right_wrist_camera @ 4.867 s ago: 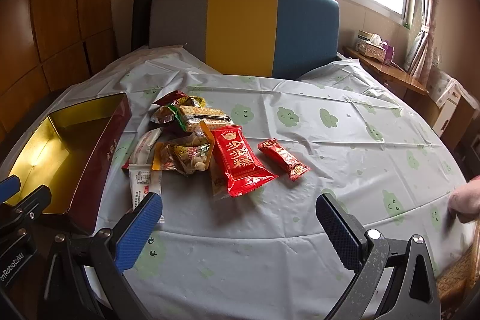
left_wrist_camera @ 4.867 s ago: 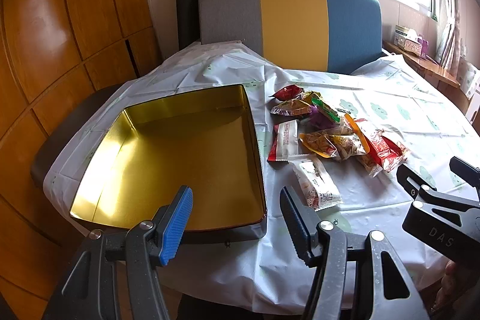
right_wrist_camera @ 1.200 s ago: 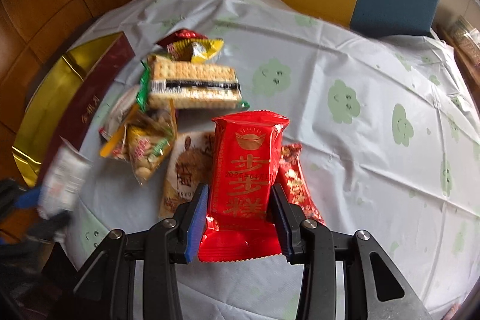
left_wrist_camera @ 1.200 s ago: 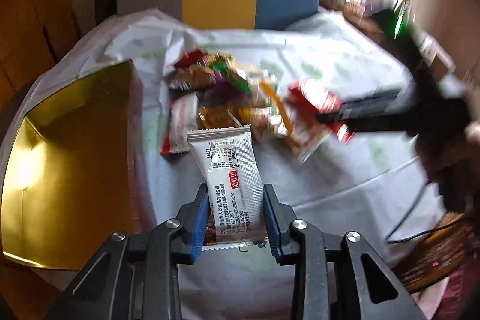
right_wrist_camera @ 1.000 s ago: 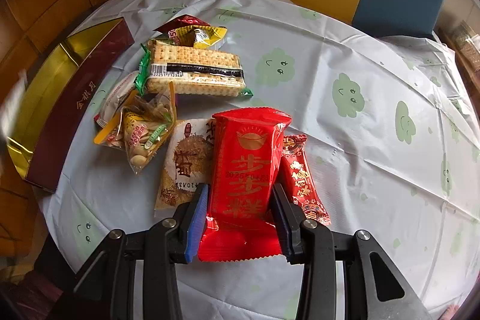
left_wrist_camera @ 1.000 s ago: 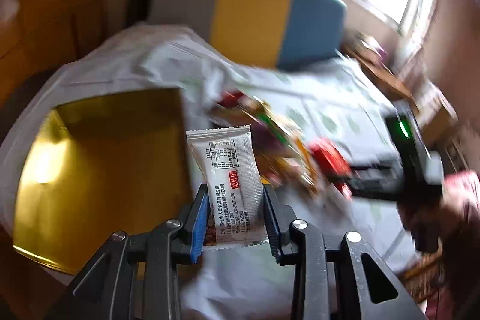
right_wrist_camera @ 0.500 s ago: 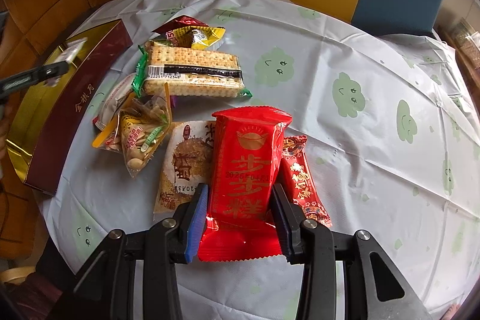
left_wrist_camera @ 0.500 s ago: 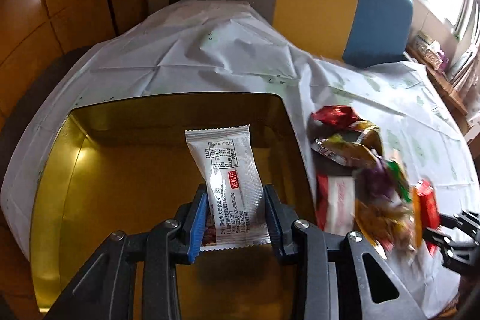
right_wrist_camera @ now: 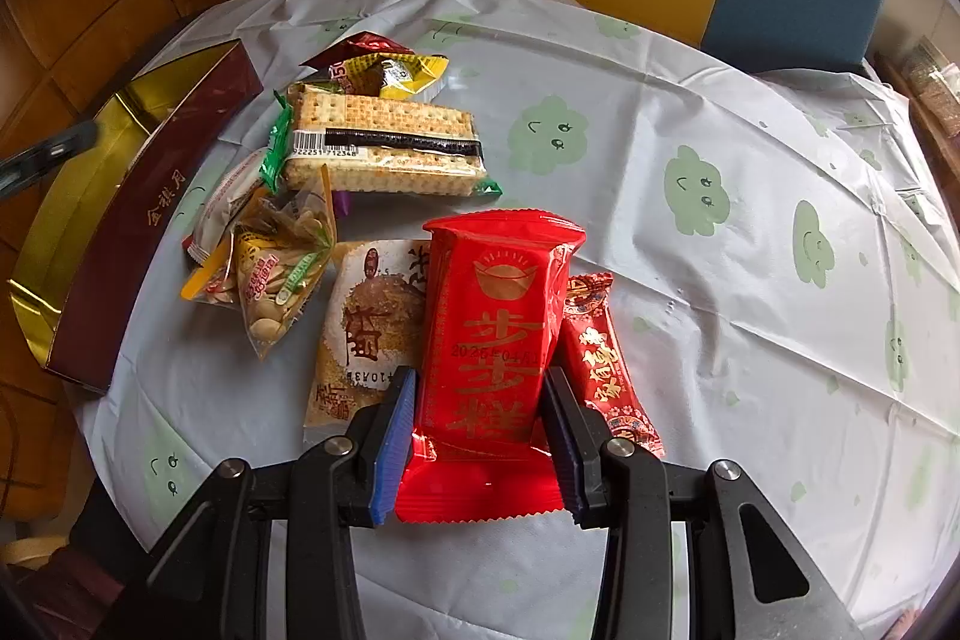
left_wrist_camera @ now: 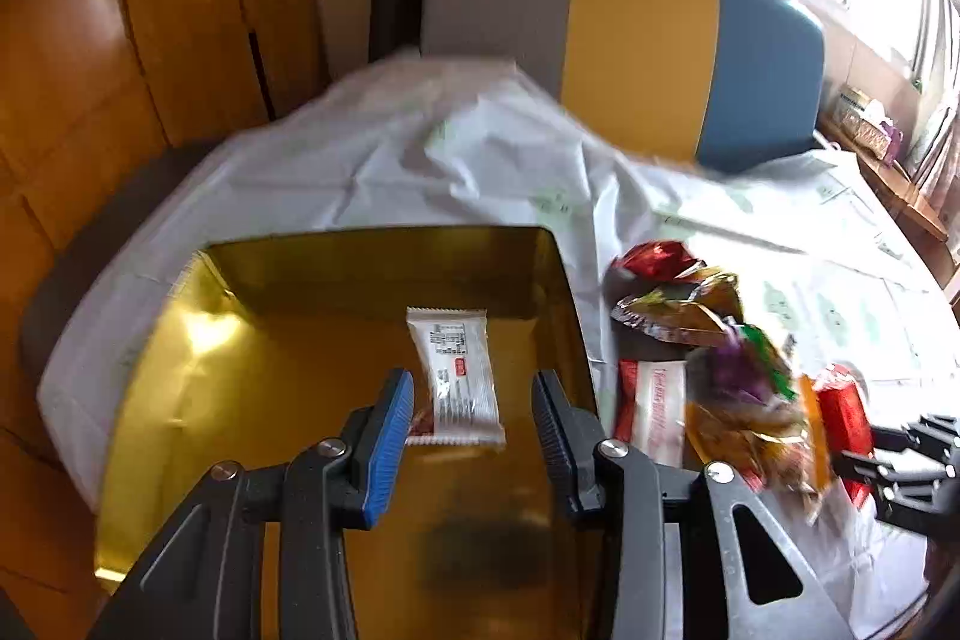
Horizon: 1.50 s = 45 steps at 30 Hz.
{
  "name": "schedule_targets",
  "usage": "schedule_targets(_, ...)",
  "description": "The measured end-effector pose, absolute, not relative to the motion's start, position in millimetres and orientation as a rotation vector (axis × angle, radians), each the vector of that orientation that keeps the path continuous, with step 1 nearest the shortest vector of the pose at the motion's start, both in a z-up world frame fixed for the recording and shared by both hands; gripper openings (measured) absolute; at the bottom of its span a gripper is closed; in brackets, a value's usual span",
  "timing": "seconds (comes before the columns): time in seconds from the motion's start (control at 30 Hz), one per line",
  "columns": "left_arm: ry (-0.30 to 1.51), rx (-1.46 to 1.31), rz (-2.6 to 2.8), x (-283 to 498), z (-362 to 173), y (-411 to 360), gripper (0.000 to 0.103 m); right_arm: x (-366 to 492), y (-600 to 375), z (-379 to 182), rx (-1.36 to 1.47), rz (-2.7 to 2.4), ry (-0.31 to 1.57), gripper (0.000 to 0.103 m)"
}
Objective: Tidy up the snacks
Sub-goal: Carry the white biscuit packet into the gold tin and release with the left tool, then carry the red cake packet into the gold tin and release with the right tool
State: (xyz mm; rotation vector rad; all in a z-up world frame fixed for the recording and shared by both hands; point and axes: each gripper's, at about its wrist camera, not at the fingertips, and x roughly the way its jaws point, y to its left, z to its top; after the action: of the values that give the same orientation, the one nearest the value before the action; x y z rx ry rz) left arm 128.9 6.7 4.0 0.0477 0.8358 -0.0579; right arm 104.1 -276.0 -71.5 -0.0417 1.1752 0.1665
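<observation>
Jaws on my left gripper [left_wrist_camera: 473,423] just opened off the white packet [left_wrist_camera: 457,383] over the gold tin [left_wrist_camera: 252,400]; right gripper [right_wrist_camera: 480,418] clamps the red packet [right_wrist_camera: 495,328].

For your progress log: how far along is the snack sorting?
Done: one white packet is in the gold tin; the left gripper has just been opening and no longer grips it. In hand: the right gripper clamps a red packet. Left: the pile on the table.

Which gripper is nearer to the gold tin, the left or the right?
Left. The left gripper hangs over the gold tin, its jaws just opened off a white packet. The right gripper is beside the tin, clamping a red packet.
</observation>
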Motion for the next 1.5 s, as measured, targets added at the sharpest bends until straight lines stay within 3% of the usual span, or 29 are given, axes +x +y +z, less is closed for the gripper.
schedule_targets(0.67, 0.660, 0.082, 0.111, 34, 47, 52, 0.042, 75, -263, -20, 0.082, 0.104, 1.021, 0.042)
schedule_targets(1.13, 0.642, 0.058, 0.133, 25, 51, 69, 0.042, 95, -111, 4, 0.109, 0.413, 1.014, 0.042)
schedule_targets(1.5, 0.669, 0.007, 0.176, 23, 41, 96, 0.042, 137, -31, -33, 0.028, 0.433, 1.109, 0.042)
